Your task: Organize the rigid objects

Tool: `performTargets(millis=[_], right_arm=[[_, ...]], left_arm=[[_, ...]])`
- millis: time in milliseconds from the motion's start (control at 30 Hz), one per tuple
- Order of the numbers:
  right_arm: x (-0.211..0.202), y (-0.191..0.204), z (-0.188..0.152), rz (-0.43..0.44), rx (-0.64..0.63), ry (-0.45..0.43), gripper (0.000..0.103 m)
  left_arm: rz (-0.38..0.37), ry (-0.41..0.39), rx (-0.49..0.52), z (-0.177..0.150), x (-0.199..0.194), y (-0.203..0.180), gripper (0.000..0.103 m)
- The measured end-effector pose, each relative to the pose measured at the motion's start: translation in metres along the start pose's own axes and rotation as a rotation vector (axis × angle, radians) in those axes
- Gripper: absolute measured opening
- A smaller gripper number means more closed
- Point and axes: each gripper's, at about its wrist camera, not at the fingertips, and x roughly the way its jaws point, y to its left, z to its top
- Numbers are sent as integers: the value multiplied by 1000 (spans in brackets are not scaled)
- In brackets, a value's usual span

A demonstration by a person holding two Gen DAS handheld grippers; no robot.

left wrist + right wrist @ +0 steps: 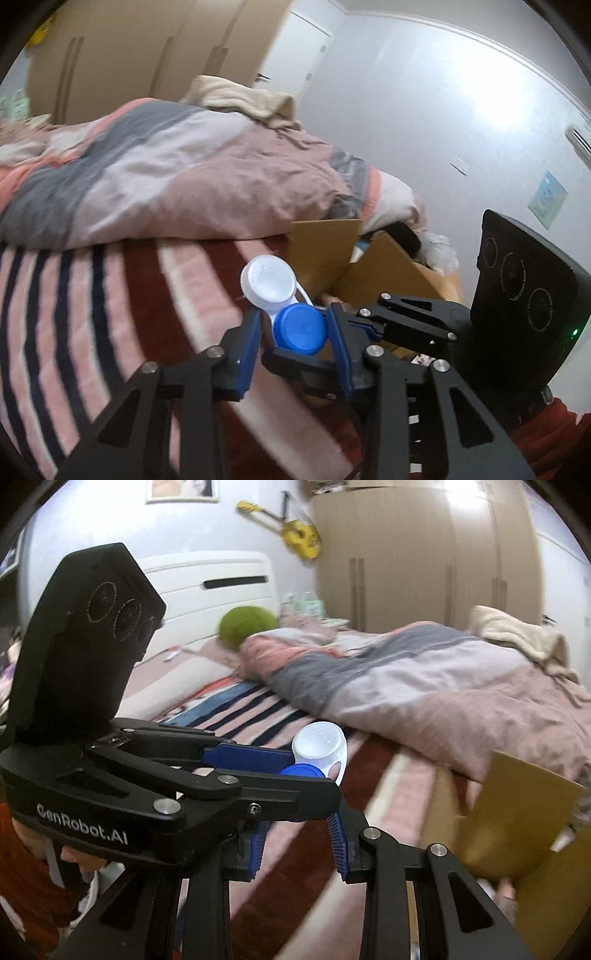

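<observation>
My left gripper (pixel 293 325) is shut on a contact lens case (pixel 284 306) with one white cap and one blue cap, gripping it at the blue cap and holding it in the air above the striped bed. The case also shows in the right wrist view (pixel 319 751), held by the left gripper's blue pads (pixel 251 757). My right gripper (pixel 299 834) is open and empty, its fingers just under the left gripper. In the left wrist view the right gripper's body (pixel 413 321) sits close to the right of the case.
An open cardboard box (pixel 354 258) stands at the bed's edge; it also shows in the right wrist view (pixel 517 812). A crumpled pink and grey duvet (pixel 166 173) covers the far bed. A green pillow (pixel 247 626) lies by the headboard. Wardrobes stand behind.
</observation>
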Motion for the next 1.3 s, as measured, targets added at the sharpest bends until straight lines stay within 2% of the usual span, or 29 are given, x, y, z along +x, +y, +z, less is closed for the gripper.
performTargets(millis=[233,400,433,467,500,533,567,600,700,767,867,967,1067,1133,1233,1300], right_arm=[[-36,-59,-13,-113,107,-2,25],[-54,-91,-25,-179,159,23,26],[-56,-95,-26,-195,160,32,26],[-56,-97,-28,-210,159,36,26],[-57,-99,-29,-224,160,40,28],[-57,-102,-30,-238,162,50,38],[-58,-105,-30,-249,170,55,45],[-59,-108,-31,-255,178,51,57],[-61,-110,-33,-260,179,51,60],[-62,-109,-33,-258,177,51,60],[-61,-107,-32,-257,167,53,60],[-60,-104,-29,-256,148,48,63],[-63,-98,-27,-250,131,21,77],[-65,-94,-25,-249,119,-6,90],[-69,-86,-23,-229,84,-42,100],[-72,-79,-23,-220,50,-74,103]], left_arm=[[-74,62,77,24,57,-51,32],[-87,102,117,30,86,-75,32],[-86,106,119,29,88,-78,36],[-87,113,121,29,91,-81,48],[-88,110,123,28,90,-83,56],[-84,101,129,28,90,-85,64],[-77,97,134,27,89,-86,65],[-67,96,140,27,88,-87,66],[-48,100,147,28,86,-86,67],[-18,91,148,27,82,-86,76],[22,62,152,27,72,-84,78],[111,16,149,24,53,-80,84],[202,-41,141,20,30,-74,87],[256,-76,118,15,14,-66,91],[333,-113,73,7,-8,-54,91],[409,-128,41,-1,-22,-45,91]])
